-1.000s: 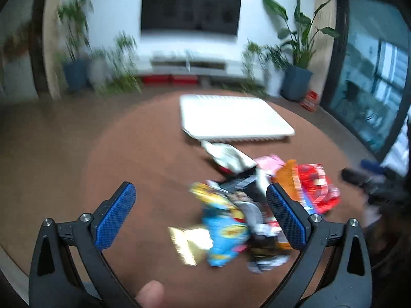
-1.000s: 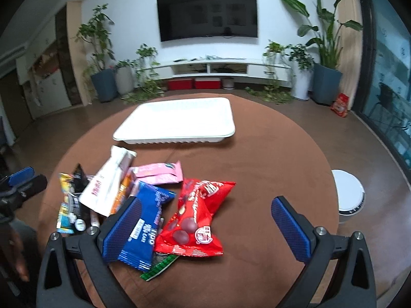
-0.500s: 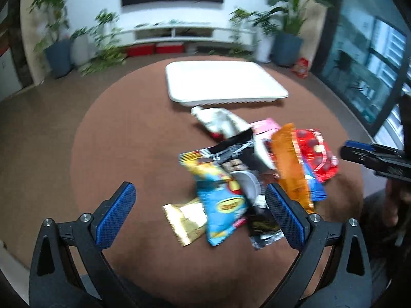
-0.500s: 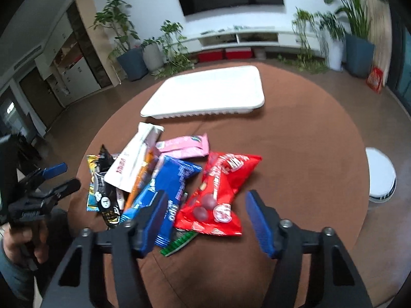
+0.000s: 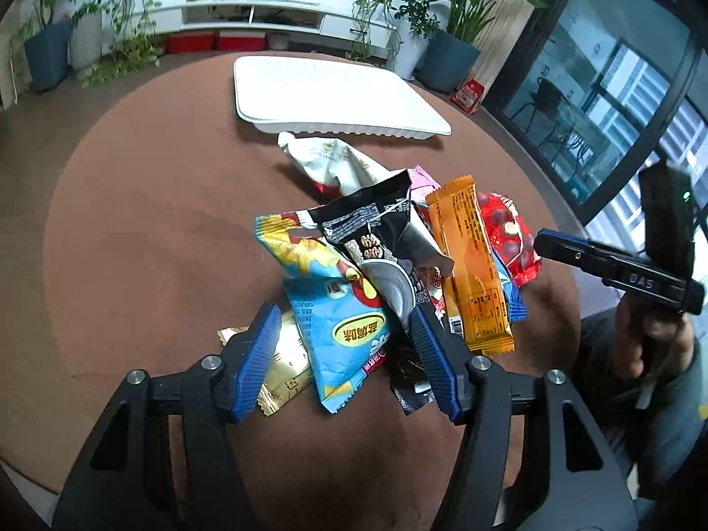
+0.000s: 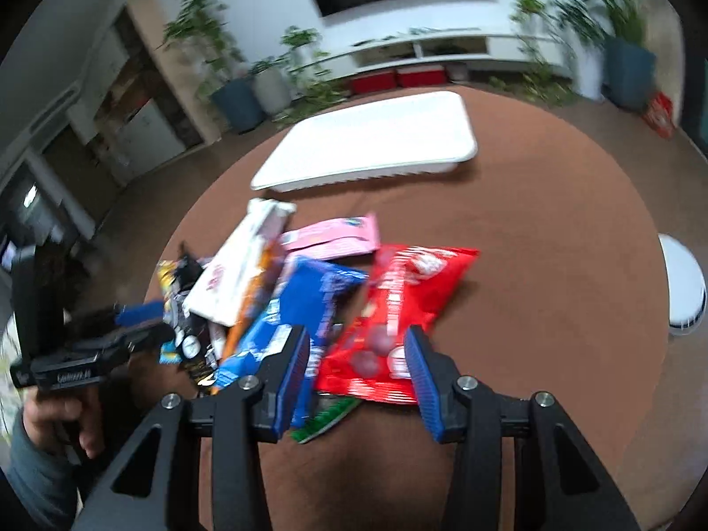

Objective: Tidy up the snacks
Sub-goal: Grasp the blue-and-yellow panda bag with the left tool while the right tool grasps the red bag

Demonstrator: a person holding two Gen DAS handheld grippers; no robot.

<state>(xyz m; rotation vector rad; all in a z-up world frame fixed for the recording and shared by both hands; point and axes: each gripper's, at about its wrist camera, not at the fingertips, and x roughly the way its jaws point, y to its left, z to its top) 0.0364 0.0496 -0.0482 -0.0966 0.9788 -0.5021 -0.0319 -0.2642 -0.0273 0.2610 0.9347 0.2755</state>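
A heap of snack packets lies on the round brown table (image 5: 146, 274). In the left wrist view my left gripper (image 5: 345, 354) is open, its jaws on either side of the light blue chip bag (image 5: 329, 309), with a gold packet (image 5: 283, 369), a black packet (image 5: 371, 225) and an orange bar (image 5: 469, 261) beside it. In the right wrist view my right gripper (image 6: 356, 374) is open over the near end of the red candy bag (image 6: 398, 309), next to the blue packet (image 6: 292, 309). An empty white tray (image 5: 327, 97) sits at the far side and also shows in the right wrist view (image 6: 371, 141).
A white pouch (image 5: 332, 163) and a pink packet (image 6: 336, 236) lie between the heap and the tray. A white round stool (image 6: 681, 287) stands off the table's right edge. Plants and a TV shelf (image 5: 265, 17) line the far wall.
Both grippers have moved forward and down onto the heap and their jaws have narrowed, the left around the blue chip bag, the right around the red candy bag.
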